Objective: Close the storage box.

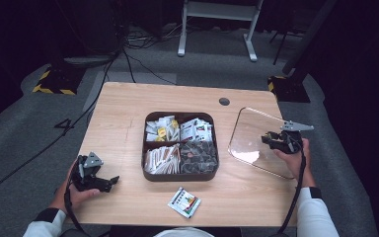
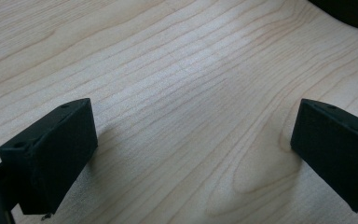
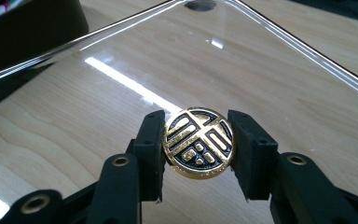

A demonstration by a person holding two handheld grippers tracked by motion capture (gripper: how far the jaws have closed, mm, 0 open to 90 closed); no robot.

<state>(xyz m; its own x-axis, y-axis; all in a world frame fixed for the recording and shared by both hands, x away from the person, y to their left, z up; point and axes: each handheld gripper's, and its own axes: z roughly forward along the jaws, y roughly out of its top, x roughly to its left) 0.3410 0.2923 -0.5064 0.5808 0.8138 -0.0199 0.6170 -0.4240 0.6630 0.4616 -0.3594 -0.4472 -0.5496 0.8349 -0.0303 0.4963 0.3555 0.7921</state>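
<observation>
Pale wooden table (image 1: 128, 113), grey carpet beyond. Left tongs (image 1: 98, 178) released, resting apart from everything, nothing between the jaws. Brown divided box (image 1: 180, 146) of packets at centre, one loose packet (image 1: 184, 202) before it. Right tongs (image 3: 198, 142) clenched on the gold knob (image 3: 198, 143) of the clear lid (image 1: 256, 140), lid tilted, just right of the box; right hand nearer, box lying leftward for covering.

the high view looks forward and down from above the person's side, taking in the whole worktop (image 1: 128, 108) from well off. the left gripper view sits very close to the bare wood, facing along its own jaws. the right gripper view is close over the clear lid (image 3: 261, 70), which the high view also shows at the right (image 1: 251, 133).
</observation>
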